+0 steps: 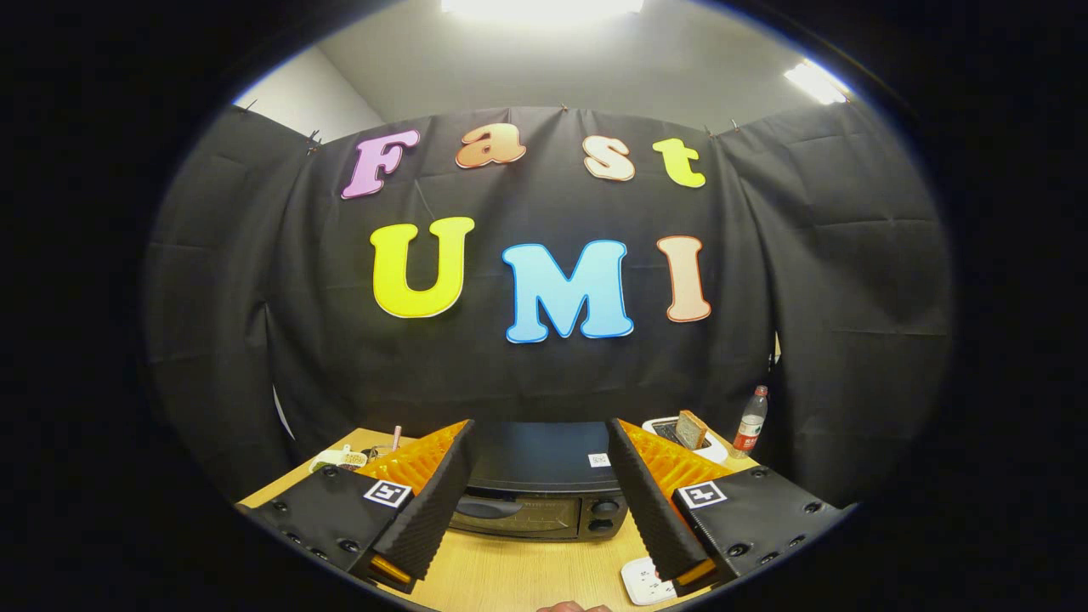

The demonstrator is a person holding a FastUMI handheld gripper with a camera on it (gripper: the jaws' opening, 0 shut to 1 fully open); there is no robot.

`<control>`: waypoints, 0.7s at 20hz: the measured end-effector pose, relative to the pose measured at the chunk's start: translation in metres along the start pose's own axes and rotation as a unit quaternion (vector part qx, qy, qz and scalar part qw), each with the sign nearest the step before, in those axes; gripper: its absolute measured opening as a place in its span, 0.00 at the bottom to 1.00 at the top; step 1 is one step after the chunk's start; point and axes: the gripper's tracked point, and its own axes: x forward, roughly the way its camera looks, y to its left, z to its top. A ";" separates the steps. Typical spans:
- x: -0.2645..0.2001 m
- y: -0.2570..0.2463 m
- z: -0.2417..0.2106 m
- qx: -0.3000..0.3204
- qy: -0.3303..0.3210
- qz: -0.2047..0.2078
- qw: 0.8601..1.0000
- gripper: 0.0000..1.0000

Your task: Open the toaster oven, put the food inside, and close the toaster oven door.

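Facing the released gripper (pixel 540 484), toaster oven (pixel 537 493) with door shut, long axis crosswise between its fingers.

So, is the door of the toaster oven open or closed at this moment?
Closed. The toaster oven shows its door upright and flush with the front, handle at the top. The gripper is open, jaws spread wide, touching nothing.

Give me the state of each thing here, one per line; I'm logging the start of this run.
toaster oven: door shut, on the table beyond the claw.
claw: open, fingers wide apart, holding nothing.
slice of bread: upright in the white toaster behind the oven.
water bottle: upright, capped.
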 end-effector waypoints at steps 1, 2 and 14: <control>0.001 0.002 -0.003 -0.001 0.004 0.001 1.000 0.98; 0.002 0.005 -0.005 -0.002 0.007 0.003 1.000 0.98; 0.032 0.035 -0.047 -0.010 0.075 0.018 0.997 0.98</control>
